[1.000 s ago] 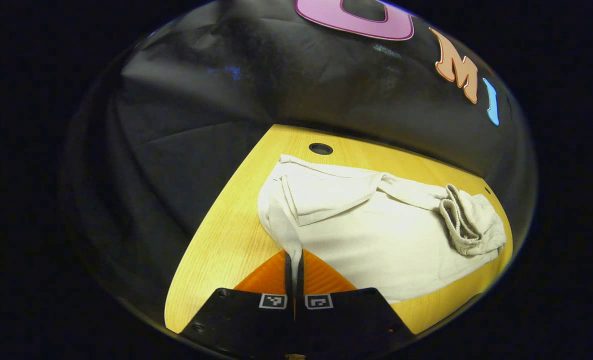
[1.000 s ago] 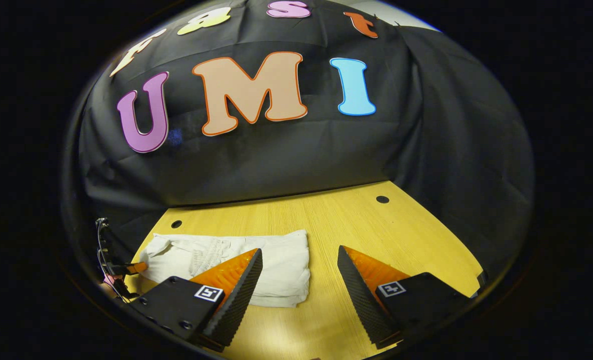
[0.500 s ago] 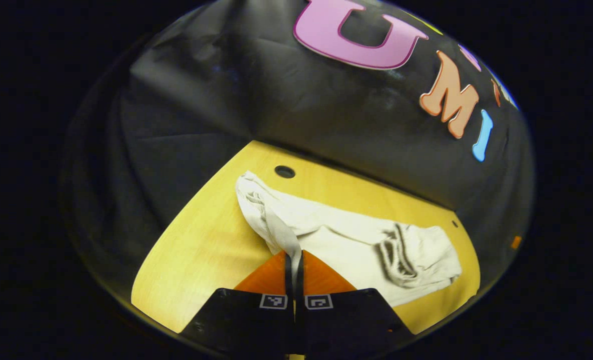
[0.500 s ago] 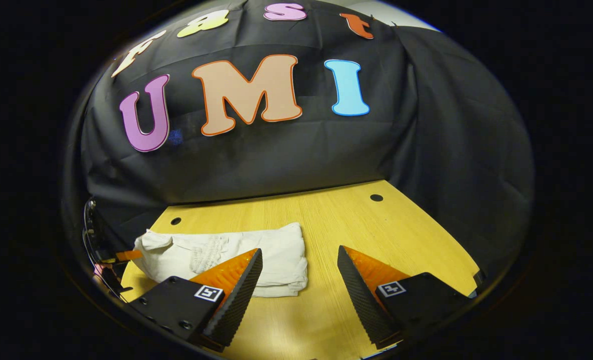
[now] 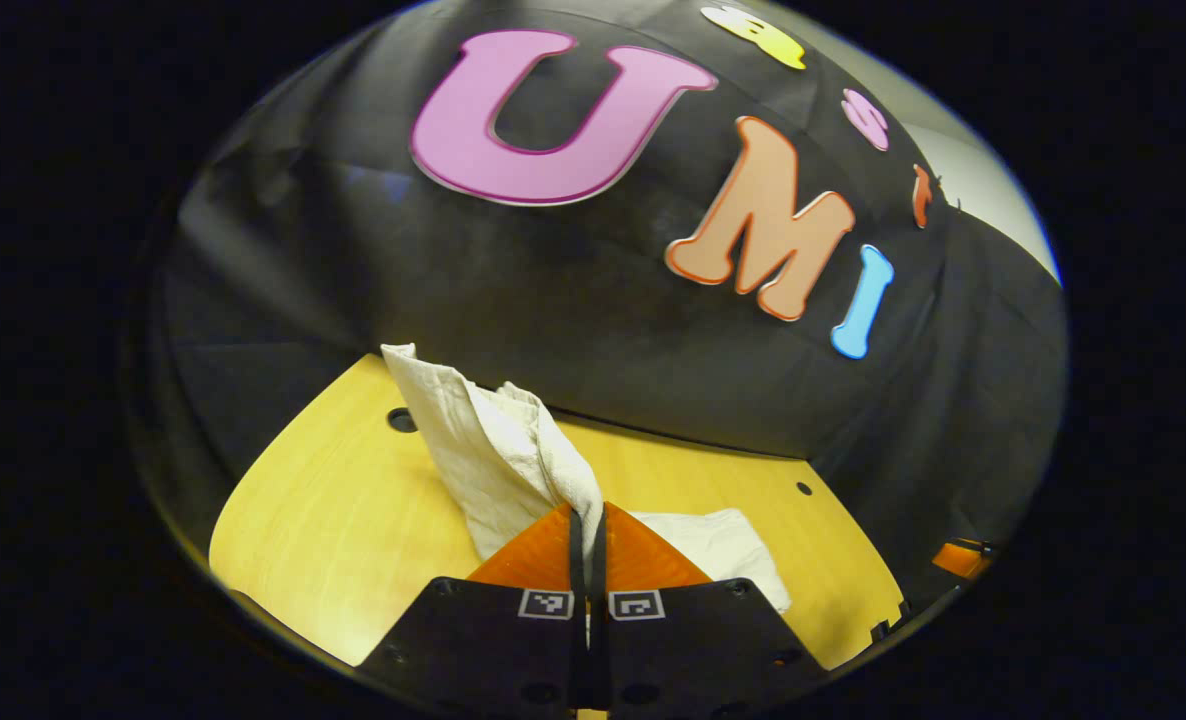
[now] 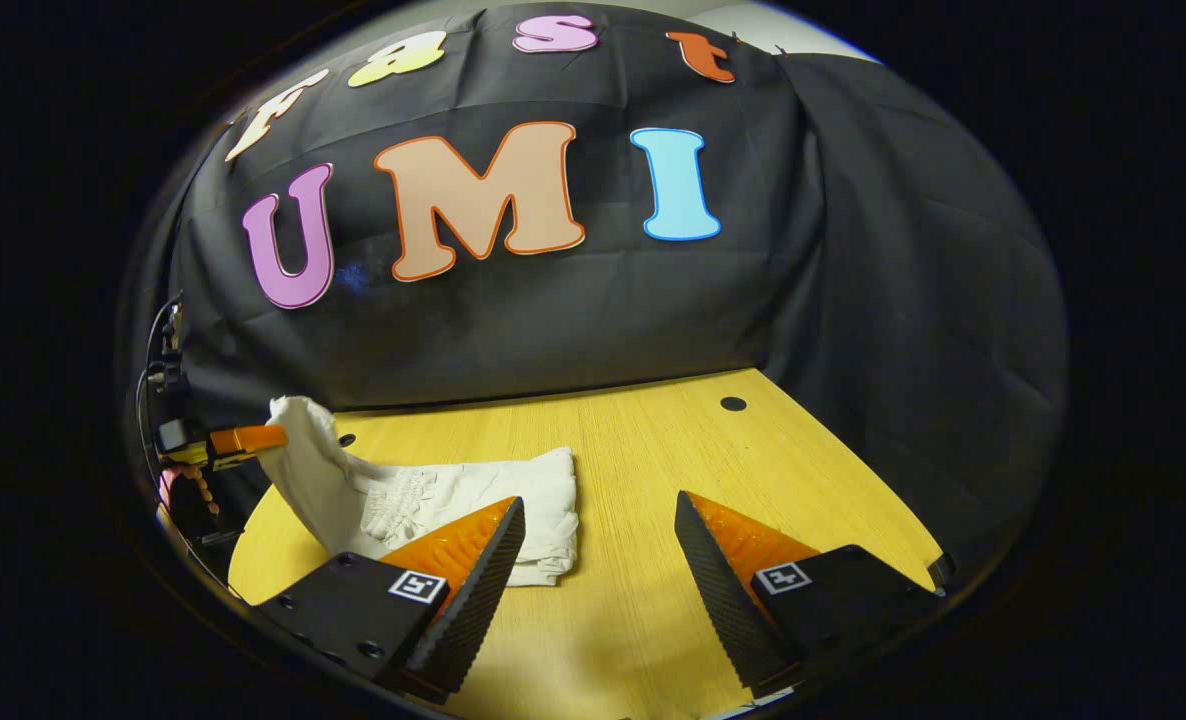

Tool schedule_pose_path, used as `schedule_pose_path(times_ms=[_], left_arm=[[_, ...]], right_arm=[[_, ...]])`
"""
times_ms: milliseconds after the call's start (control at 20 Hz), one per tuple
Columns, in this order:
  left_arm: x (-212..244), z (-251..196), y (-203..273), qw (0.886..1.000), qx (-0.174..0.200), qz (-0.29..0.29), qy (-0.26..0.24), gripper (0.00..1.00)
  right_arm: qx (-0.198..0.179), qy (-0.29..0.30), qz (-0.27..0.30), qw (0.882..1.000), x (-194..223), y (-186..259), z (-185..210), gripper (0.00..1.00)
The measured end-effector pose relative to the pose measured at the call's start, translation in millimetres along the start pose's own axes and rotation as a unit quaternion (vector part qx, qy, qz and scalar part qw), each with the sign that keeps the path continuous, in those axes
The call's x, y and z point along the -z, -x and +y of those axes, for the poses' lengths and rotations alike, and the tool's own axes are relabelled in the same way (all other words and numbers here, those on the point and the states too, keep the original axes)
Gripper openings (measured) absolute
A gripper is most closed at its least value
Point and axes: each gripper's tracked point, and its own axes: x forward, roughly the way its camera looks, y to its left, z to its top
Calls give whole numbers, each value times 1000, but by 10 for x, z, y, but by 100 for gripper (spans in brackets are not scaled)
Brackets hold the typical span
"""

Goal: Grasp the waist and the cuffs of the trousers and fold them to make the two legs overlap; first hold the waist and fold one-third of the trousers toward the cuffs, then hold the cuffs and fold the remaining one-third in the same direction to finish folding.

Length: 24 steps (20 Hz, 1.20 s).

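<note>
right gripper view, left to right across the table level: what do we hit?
Left gripper at the far left edge, jaws shut on the lifted end of the trousers → the folded trousers on the table → bare tabletop → small dark hole near the back right edge.

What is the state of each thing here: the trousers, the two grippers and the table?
Trousers: partly folded on the table, one end lifted off it.
Left gripper: shut on the trousers' lifted end.
Right gripper: open, holding nothing, beside the folded part.
Table: wooden top, carrying the trousers.
</note>
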Motion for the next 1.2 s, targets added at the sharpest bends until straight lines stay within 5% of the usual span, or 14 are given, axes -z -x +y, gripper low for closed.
schedule_pose_path(times_ms=[250, 500, 950, 1100, 1200], left_arm=[[22, -890, -263, 996, 57, 6, -66, 0], [534, -1513, -599, 988, 82, 49, -123, 0], [2153, -1589, -852, 962, 94, 182, -182, 1], [2295, -1579, -835, 959, 106, 197, -175, 8], [2292, -1666, -771, 957, 122, 201, -169, 22]], right_arm=[[1, -6, -3, 1000, -8, -6, 1, 91], [10, -8, -2, 1000, -4, -10, -44, 91], [25, -32, 9, 999, 39, 22, -64, 91], [25, -34, 11, 999, 19, 33, -52, 91], [19, -33, 12, 999, 11, 27, -34, 92]])
